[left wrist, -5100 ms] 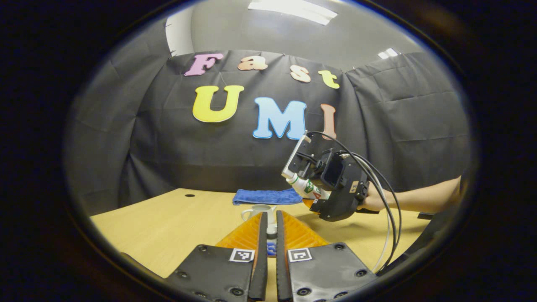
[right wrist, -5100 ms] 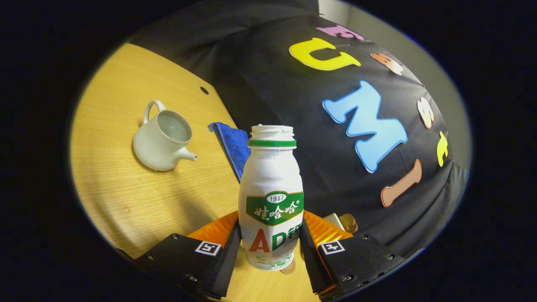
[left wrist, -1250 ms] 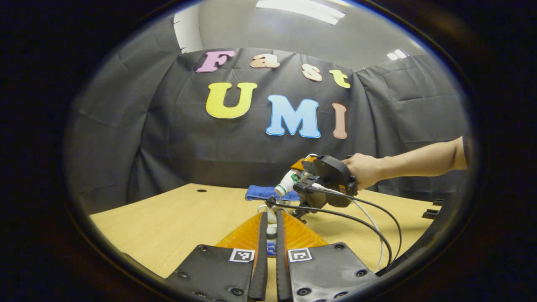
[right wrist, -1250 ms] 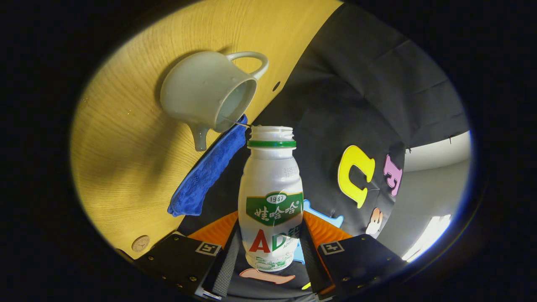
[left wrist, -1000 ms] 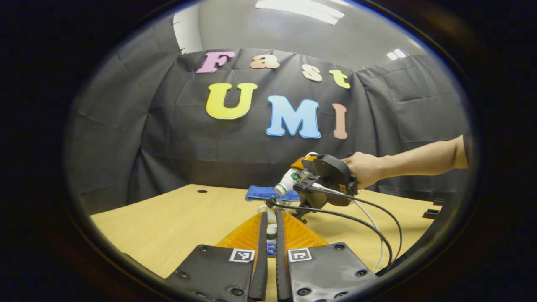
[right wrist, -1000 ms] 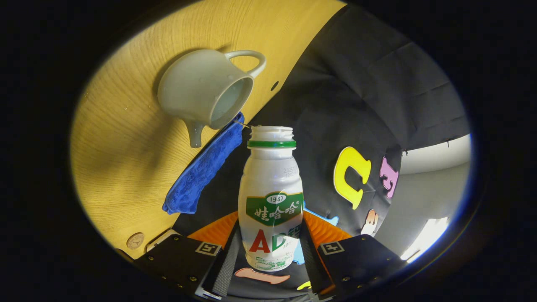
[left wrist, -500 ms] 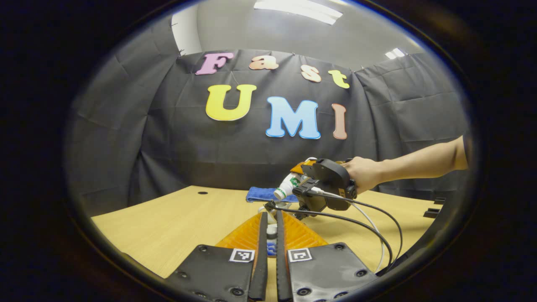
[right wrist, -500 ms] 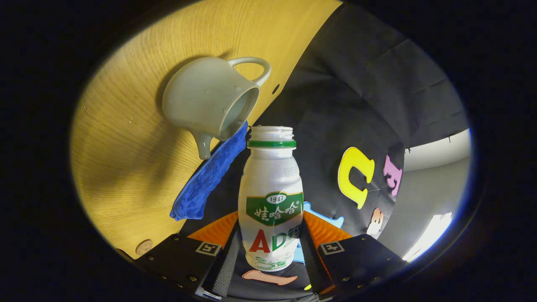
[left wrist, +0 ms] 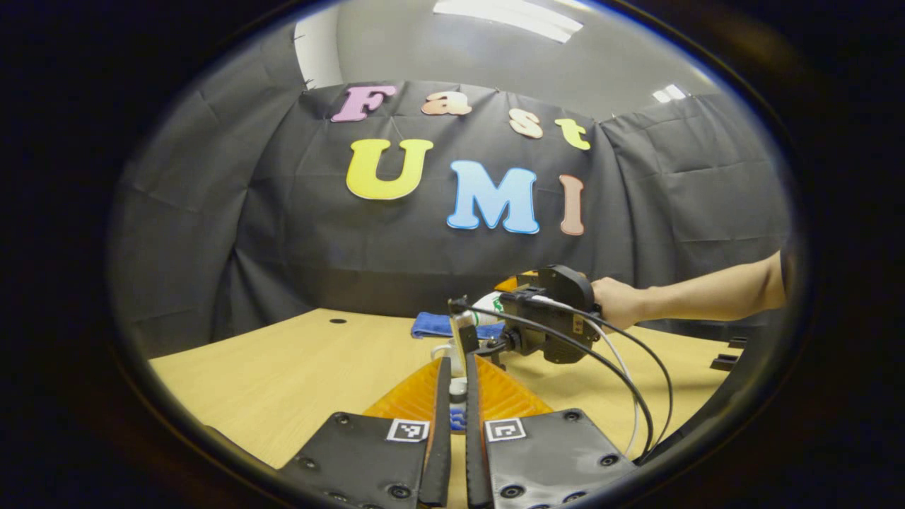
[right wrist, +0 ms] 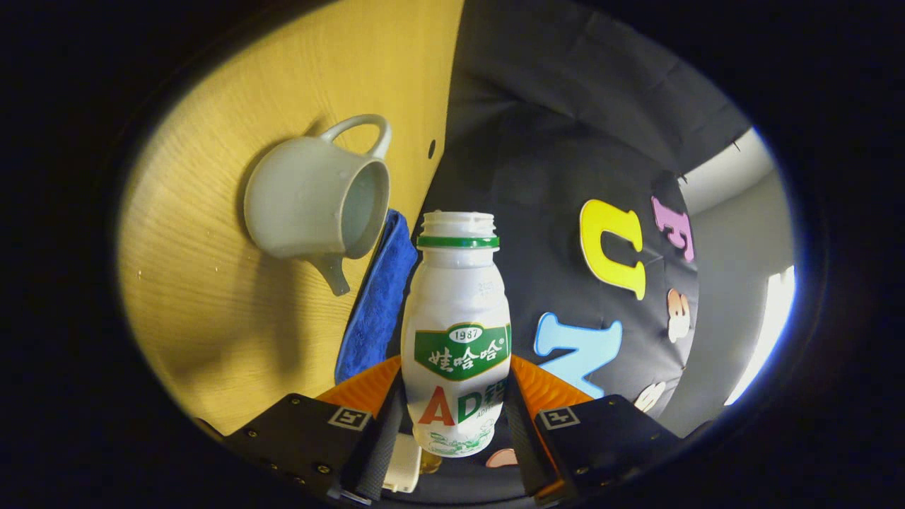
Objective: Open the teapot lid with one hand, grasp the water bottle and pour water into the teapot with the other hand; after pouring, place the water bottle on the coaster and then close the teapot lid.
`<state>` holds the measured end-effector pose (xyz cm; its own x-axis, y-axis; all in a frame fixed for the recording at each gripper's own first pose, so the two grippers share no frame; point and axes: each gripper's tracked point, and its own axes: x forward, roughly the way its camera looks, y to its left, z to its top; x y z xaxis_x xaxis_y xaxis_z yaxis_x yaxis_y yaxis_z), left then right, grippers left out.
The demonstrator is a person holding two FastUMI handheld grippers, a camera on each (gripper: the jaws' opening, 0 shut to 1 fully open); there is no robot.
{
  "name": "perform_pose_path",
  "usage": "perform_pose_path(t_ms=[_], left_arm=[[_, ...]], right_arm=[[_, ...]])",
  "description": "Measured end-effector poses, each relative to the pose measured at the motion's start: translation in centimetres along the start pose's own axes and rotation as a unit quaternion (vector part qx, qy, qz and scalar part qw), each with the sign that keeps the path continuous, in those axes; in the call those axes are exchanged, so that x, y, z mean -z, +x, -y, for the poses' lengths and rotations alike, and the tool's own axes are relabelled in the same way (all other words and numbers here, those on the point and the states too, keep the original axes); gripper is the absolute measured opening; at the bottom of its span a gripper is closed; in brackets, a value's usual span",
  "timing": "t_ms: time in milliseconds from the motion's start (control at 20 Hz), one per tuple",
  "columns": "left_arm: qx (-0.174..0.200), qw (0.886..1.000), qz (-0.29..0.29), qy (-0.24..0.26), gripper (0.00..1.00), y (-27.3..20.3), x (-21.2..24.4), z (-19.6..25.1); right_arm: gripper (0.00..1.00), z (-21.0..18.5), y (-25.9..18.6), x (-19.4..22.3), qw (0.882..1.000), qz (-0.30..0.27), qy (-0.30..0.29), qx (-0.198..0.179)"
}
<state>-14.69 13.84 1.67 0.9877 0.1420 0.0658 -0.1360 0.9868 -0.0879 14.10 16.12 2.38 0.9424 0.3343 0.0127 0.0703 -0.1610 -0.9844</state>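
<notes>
Gripping the water bottle (right wrist: 457, 339) from both sides, the right gripper (right wrist: 456, 417) is being shown clamped tight on the lower label part, both fingers pressed against the plastic. The bottle is being held tipped way over on its side, with its uncapped mouth pointing toward the teapot (right wrist: 311, 201), which is sitting open on the wooden table (right wrist: 212, 325), not far from the far edge. A blue cloth (right wrist: 375, 297) is lying right behind the teapot, along that far edge. Whether water is coming out can't be told.

In the left gripper view, the left gripper (left wrist: 452, 396) is being kept nearly together, just a thin slit between the fingers, and a small pale knob, which looks like the teapot lid (left wrist: 457, 388), is being pinched between them. It's mostly hidden though, so that's not certain. Farther off, the right gripper (left wrist: 495, 322) is being held by a hand (left wrist: 616, 302) over the teapot (left wrist: 444, 349), cables trailing down from it.
</notes>
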Motion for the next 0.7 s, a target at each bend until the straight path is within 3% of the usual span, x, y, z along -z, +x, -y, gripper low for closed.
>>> perform_pose_path(t_ms=[100, 150, 200, 250, 350, 450, 500, 600, 700], left_arm=[[0.003, 1.000, 0.012, 0.002, 0.19, 0.7, -1.4, 0.0], [0.009, 1.000, 0.018, -0.004, 0.10, 1.1, -1.9, 0.4], [0.015, 1.000, 0.017, -0.009, 0.19, 1.5, -1.9, 0.7], [0.017, 1.000, 0.012, -0.012, 0.19, 2.2, -1.4, 0.8], [0.017, 1.000, 0.006, -0.019, 0.19, 3.5, -1.4, 0.5], [0.021, 0.999, 0.015, -0.035, 0.19, 5.2, -2.8, 0.5], [0.023, 0.999, 0.019, -0.044, 0.15, 6.4, -3.3, 0.4], [0.023, 0.998, 0.023, -0.049, 0.19, 9.1, -4.2, 0.2], [0.020, 0.998, 0.017, -0.051, 0.15, 12.0, -4.4, -0.1]], right_arm=[[0.71, -0.7, 0.0, 0.1, 0.997, 0.003, 0.076, -0.022], [0.71, -0.6, -0.3, 0.3, 0.993, 0.001, 0.113, -0.022], [0.71, -0.6, -0.9, 0.6, 0.987, -0.001, 0.161, -0.026], [0.71, -0.8, -1.2, 1.0, 0.976, -0.002, 0.216, -0.031], [0.71, -0.8, -2.0, 1.9, 0.944, -0.011, 0.328, -0.040], [0.71, 0.1, -2.8, 2.9, 0.897, -0.013, 0.438, -0.049], [0.71, 0.9, -2.9, 3.0, 0.871, -0.014, 0.488, -0.054], [0.71, 2.0, -3.8, 3.9, 0.811, -0.007, 0.582, -0.066], [0.71, 2.8, -5.0, 4.7, 0.753, 0.002, 0.653, -0.073]])
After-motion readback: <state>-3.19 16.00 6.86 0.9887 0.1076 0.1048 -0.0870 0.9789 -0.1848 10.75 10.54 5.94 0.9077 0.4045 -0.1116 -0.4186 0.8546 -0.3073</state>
